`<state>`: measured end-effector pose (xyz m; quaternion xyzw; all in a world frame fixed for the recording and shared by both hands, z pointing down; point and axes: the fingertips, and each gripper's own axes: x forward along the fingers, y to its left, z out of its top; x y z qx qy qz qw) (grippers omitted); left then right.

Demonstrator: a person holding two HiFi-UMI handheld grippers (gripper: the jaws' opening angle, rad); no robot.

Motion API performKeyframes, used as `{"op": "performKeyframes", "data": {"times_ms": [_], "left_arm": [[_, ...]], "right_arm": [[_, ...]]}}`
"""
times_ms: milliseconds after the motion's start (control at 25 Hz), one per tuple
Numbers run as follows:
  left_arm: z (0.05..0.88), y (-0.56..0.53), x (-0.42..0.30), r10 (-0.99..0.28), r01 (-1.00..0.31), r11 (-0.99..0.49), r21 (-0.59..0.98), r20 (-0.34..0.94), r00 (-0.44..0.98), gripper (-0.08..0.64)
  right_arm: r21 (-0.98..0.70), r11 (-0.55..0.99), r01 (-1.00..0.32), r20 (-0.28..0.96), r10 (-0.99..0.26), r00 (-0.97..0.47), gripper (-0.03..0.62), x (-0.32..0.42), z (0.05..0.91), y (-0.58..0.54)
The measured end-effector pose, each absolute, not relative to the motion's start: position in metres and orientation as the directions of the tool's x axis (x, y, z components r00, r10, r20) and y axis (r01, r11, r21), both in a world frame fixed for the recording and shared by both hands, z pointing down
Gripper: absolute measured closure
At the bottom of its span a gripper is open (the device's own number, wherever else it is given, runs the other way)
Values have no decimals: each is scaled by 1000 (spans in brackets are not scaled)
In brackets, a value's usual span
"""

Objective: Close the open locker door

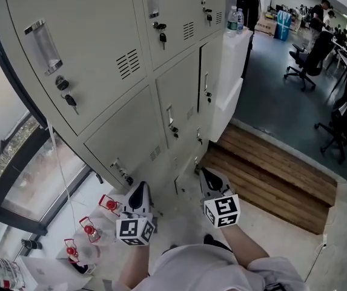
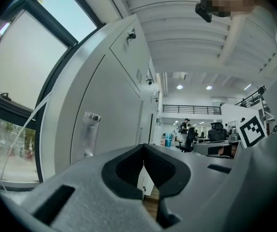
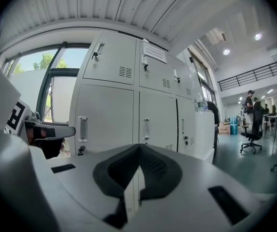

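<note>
Fingers point(image 2: 126, 170) of left gripper point(image 1: 140, 190) together, nothing between them; right gripper point(image 1: 211, 176) fingers likewise tip to tip, empty. Both grippers held level, side by side, low in front of lockers point(image 1: 100, 71), near the bottom row. Upper and middle doors sit flush, keys point(image 1: 70, 100) hanging in the locks. Bottom door point(image 1: 185, 177), between the two grippers, shows a dark line along its left edge; ajar or shut, cannot tell. Neither gripper appears to touch it in head view. Wooden step point(image 1: 270, 174) to the right; chairs point(image 1: 303, 65) beyond.
</note>
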<state>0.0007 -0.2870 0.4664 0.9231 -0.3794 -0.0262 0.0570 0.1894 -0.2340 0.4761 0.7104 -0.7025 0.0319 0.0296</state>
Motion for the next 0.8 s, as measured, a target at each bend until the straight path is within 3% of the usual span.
{"op": "performKeyframes", "data": {"times_ms": [800], "left_arm": [[466, -285, 9, -681, -675, -727, 125, -3, 732, 552]], "right_arm": [[-49, -37, -998, 90, -995, 32, 580, 193, 480, -228]]}}
